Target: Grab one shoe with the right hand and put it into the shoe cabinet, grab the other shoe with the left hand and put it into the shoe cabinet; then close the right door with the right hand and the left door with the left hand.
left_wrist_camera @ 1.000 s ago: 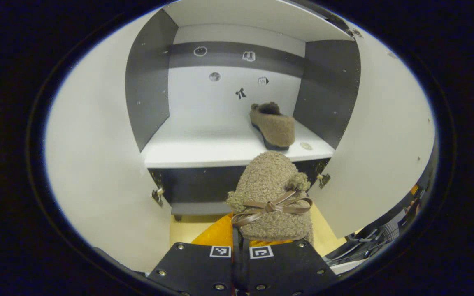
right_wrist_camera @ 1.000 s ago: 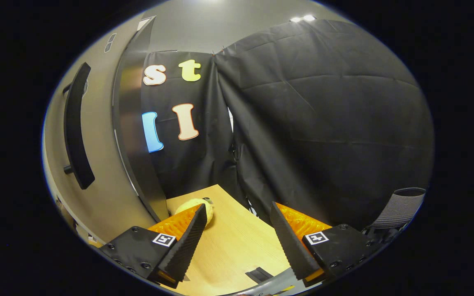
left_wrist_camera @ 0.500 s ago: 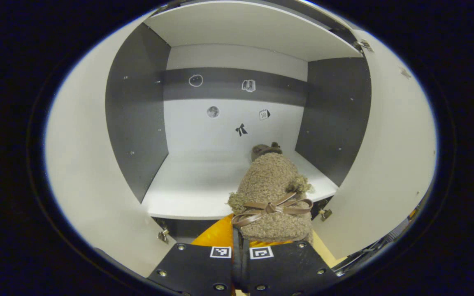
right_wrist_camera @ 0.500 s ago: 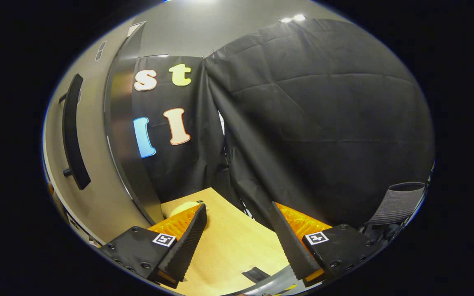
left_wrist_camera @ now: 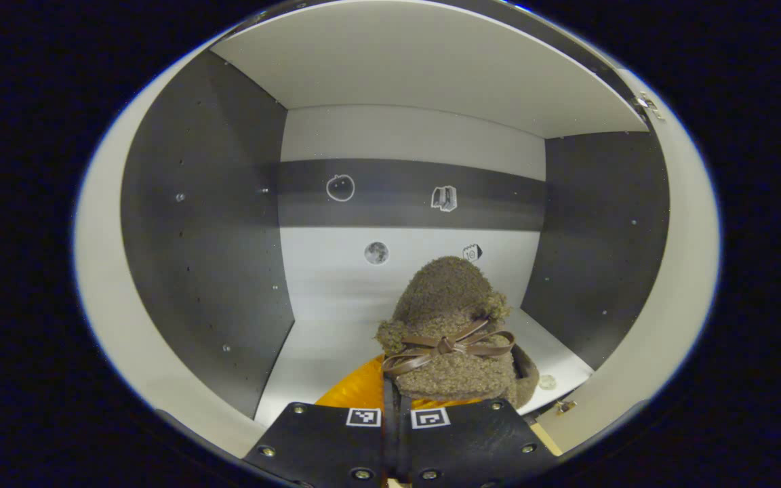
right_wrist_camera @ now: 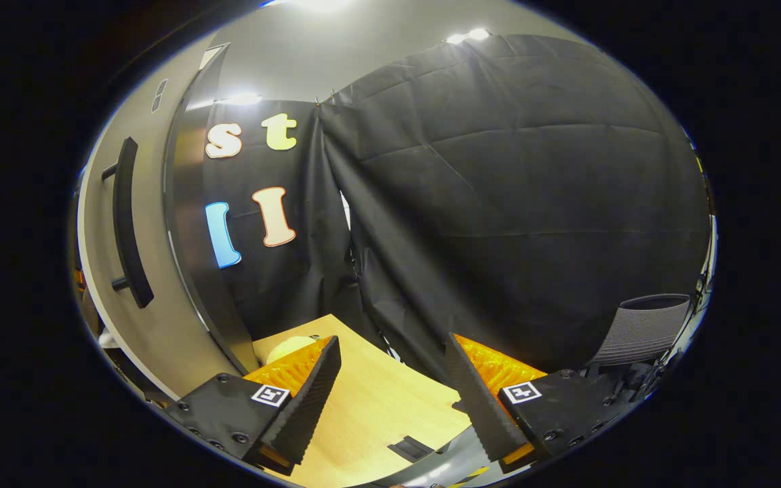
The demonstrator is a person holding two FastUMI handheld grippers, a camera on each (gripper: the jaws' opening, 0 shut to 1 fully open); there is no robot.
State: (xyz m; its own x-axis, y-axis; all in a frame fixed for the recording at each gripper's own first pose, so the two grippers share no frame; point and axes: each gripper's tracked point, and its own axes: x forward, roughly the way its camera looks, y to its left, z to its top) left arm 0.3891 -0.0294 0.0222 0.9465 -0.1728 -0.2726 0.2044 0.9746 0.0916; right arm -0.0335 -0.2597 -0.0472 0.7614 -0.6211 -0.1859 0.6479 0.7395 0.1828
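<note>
In the left gripper view, your left gripper (left_wrist_camera: 396, 407) has its fingers clamped together on the fuzzy brown slipper (left_wrist_camera: 448, 339) with the bow, held inside the shoe cabinet (left_wrist_camera: 207, 224) above its white shelf (left_wrist_camera: 316, 352). In the right gripper view, your right gripper (right_wrist_camera: 392, 379) is wide open and empty over the wooden tabletop (right_wrist_camera: 370, 413), beside the open cabinet door (right_wrist_camera: 160, 271) with its black handle (right_wrist_camera: 126, 224).

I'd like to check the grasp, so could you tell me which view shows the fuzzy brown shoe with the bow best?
The left gripper view: the shoe sits between the left gripper fingers, facing the cabinet shelf. The right gripper view faces a door and tabletop.
</note>
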